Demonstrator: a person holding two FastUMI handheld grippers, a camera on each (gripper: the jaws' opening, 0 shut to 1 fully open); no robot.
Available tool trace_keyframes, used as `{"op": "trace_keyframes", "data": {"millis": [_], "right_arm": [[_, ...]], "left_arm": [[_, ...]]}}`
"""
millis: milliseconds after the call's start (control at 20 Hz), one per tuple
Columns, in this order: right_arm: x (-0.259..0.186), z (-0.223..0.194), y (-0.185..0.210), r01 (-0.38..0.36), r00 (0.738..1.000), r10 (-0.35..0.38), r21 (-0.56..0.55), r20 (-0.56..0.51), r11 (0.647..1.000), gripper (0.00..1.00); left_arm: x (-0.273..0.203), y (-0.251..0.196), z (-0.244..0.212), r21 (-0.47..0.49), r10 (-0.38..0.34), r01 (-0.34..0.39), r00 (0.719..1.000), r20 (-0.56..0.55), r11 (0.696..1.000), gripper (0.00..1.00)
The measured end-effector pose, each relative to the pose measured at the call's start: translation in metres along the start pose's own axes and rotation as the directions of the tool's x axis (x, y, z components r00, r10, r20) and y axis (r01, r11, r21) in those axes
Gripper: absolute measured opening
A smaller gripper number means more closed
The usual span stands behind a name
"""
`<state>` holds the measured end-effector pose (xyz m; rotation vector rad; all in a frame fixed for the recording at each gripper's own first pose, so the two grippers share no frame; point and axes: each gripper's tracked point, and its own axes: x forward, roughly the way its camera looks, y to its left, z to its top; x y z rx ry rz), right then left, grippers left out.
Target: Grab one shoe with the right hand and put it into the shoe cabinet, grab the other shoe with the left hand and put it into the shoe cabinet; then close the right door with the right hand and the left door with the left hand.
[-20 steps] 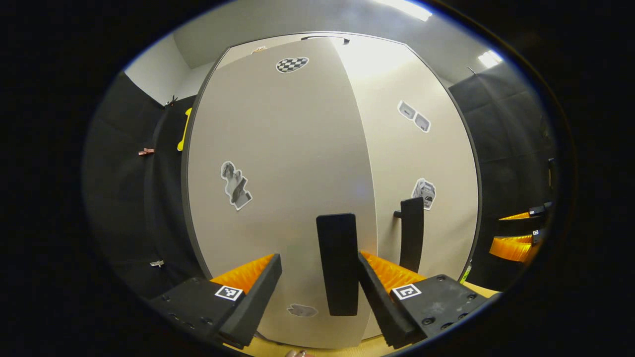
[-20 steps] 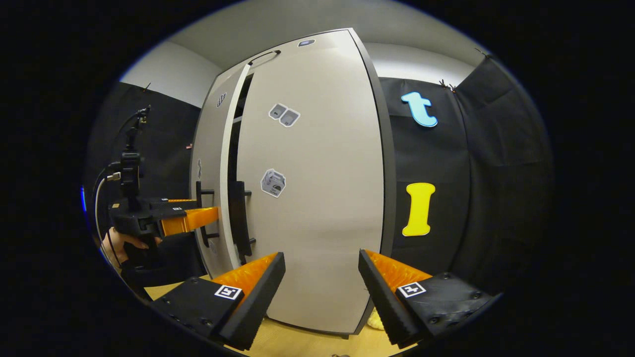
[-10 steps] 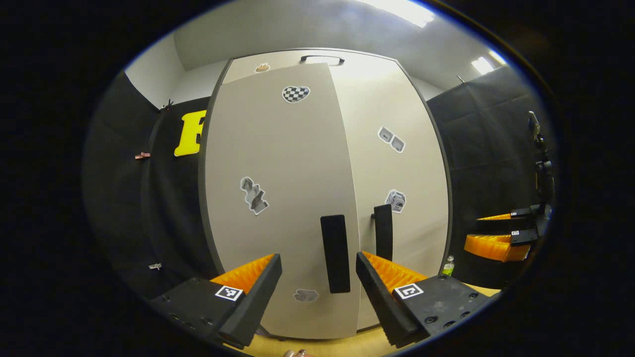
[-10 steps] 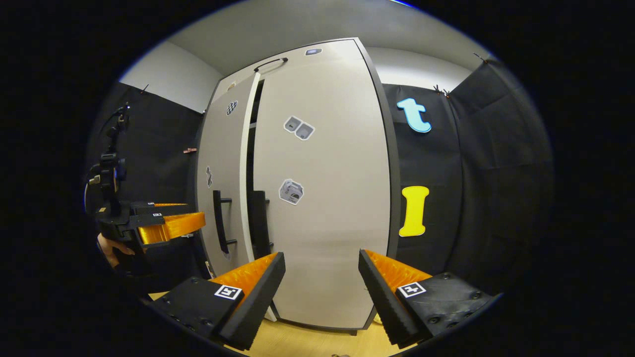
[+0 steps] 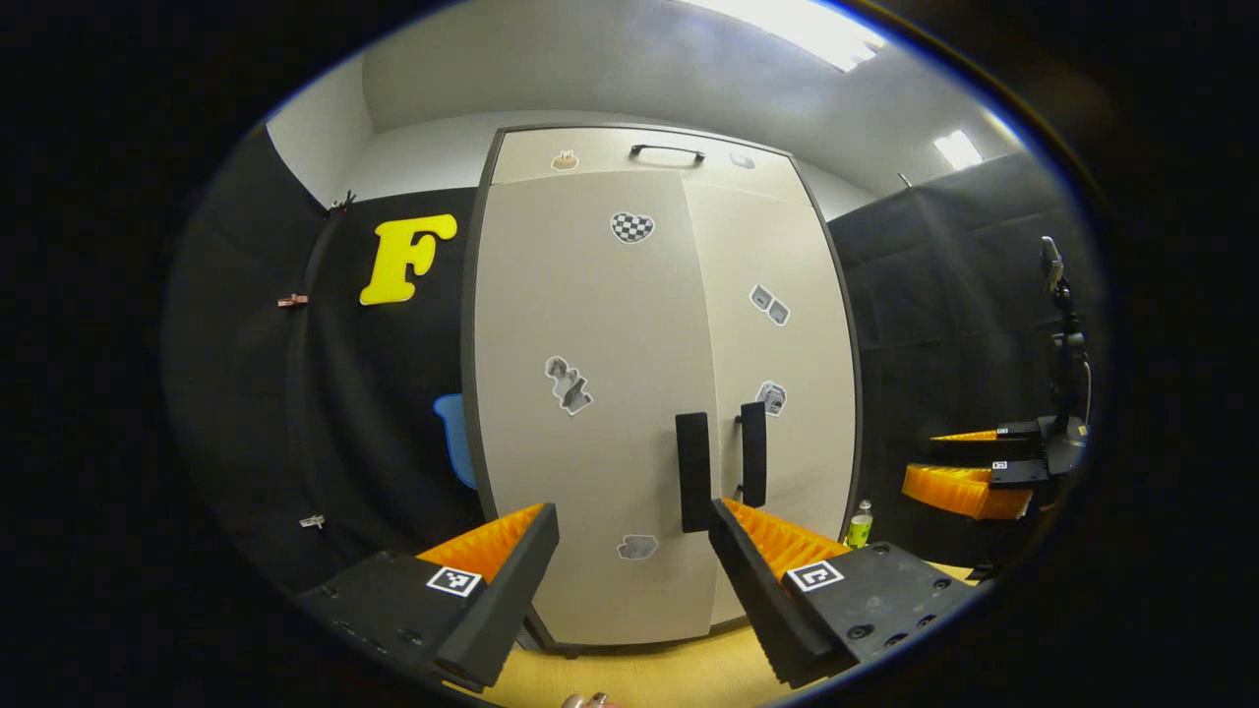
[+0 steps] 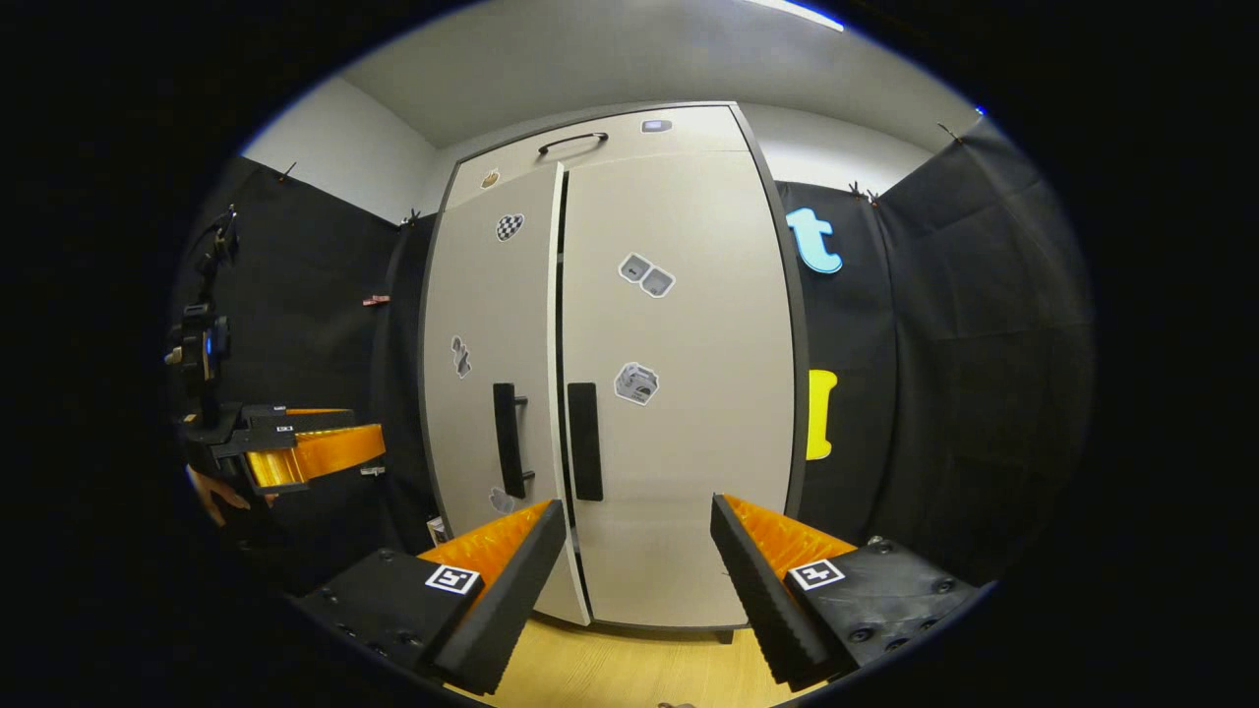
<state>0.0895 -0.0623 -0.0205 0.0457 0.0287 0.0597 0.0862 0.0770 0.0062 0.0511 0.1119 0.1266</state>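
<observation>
Your shoe cabinet stands ahead with left door and right door nearly flush; your left hand-held gripper and right hand-held gripper are spread apart, holding nothing.

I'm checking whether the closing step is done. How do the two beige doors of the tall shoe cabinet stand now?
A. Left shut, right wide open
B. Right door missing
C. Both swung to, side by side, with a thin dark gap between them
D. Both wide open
C: in the right gripper view the left door and right door of the beige cabinet stand side by side with a thin dark gap between; both grippers hang open, clear of the black handles.
</observation>
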Motion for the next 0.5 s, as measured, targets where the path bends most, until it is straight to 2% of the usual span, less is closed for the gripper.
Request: {"op": "trace_keyframes", "data": {"millis": [500], "right_arm": [[-0.035,0.008,0.013,0.016,1.0,-0.015,-0.021,0.006,1.0,0.98]], "left_arm": [[-0.032,-0.003,0.001,-0.023,-0.031,0.031,0.999,0.006,0.999,0.97]]}}
